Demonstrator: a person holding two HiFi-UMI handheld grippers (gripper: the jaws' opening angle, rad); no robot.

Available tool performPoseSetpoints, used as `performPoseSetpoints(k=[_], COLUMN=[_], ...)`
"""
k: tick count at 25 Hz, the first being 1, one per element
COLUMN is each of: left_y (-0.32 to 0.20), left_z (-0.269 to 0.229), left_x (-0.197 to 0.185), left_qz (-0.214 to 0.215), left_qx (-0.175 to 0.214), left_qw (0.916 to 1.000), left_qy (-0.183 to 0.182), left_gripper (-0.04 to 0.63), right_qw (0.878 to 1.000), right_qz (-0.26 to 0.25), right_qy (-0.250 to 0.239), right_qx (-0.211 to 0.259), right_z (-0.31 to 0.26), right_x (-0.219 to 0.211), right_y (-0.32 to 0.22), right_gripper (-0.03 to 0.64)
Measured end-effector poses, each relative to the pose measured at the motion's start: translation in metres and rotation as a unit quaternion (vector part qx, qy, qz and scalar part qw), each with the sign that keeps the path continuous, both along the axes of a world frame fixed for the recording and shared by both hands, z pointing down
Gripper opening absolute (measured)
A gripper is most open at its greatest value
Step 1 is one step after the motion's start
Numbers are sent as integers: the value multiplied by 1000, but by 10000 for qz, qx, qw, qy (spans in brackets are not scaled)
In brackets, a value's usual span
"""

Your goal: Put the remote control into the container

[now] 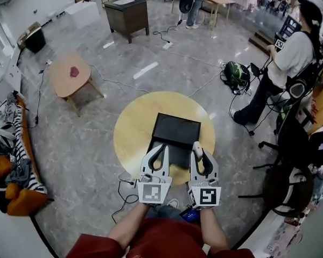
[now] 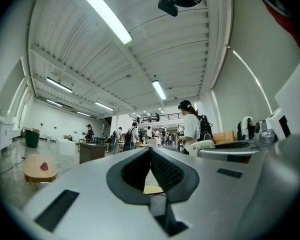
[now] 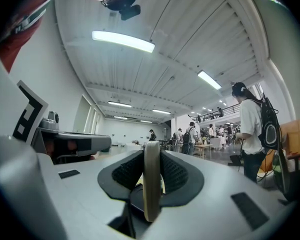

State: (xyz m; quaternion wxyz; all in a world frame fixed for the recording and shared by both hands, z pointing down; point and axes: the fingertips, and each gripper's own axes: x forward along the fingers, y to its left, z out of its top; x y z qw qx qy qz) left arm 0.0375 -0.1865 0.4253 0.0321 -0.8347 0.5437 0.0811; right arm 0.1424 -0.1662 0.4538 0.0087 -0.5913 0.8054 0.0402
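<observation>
RIGHT: you are pinching the remote control (image 3: 151, 189) edge-up in your right tongs (image 1: 198, 147) | LEFT: your left tongs (image 2: 150, 152) are sitting pressed together, empty | PLACE: you are holding both at the near edge of the black container (image 1: 175, 129) on the round tabletop (image 1: 132, 130).

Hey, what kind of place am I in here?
Probably a large open workshop or lab hall: a high ribbed ceiling with strip lights, a polished stone floor, and scattered work tables like the dark desk.
</observation>
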Motion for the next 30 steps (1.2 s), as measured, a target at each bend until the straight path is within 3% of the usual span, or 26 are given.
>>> performPoseSetpoints(k=[13, 25, 30], left_y=[-25, -31, -33], left_z=[-8, 1, 3], left_x=[-14, -28, -36], left_qz=[341, 324, 239], left_qx=[-13, -44, -110], left_qw=[9994, 9995, 9996], left_qy=[46, 3, 25], left_gripper=[17, 15, 15], right_qw=[9997, 9971, 9901], right_qz=[221, -174, -539], right_qy=[110, 600, 1051], right_qx=[-21, -436, -763], right_z=[-9, 16, 34], right_x=[-19, -42, -56], right_y=[-18, -24, -27], right_gripper=[115, 115, 115])
